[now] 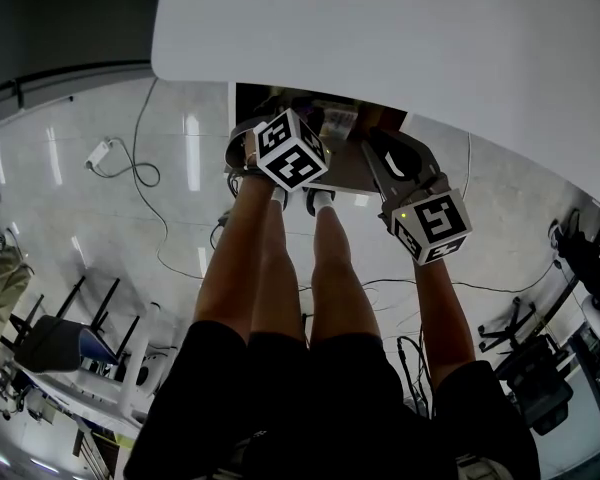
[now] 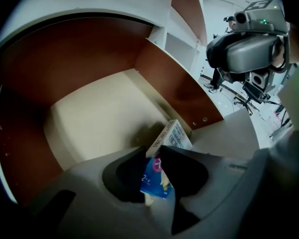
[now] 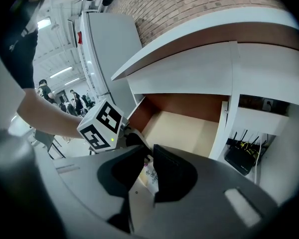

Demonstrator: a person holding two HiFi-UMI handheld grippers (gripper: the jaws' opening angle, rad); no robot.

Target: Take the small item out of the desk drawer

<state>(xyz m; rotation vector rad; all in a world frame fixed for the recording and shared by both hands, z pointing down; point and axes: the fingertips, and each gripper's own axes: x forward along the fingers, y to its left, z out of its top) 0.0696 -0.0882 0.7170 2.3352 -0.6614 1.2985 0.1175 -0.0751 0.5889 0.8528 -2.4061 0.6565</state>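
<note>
- Worktop (image 1: 400, 38) in white fills the far side of the head view, with the open drawer (image 1: 345, 168) just under its near edge. The left gripper (image 1: 280, 140) reaches down into the drawer's left part. The right gripper (image 1: 395, 163) hangs at the drawer's right, and the person's legs (image 1: 295, 268) stand below on the pale floor (image 1: 100, 228).
- Left gripper view: the jaws are clamped on a small box (image 2: 172, 138), white with a blue face. It stands tilted in the near right corner of the drawer, against the brown side wall. The rest of the cream drawer floor lies bare, and the right gripper shows well apart, high at the right.
- Right gripper view: the jaws stand a little apart and grip nothing. A pale printed scrap shows through the gap, and I cannot tell what it is. The left gripper's marker cube is just left of them, at the drawer's near edge.
</note>
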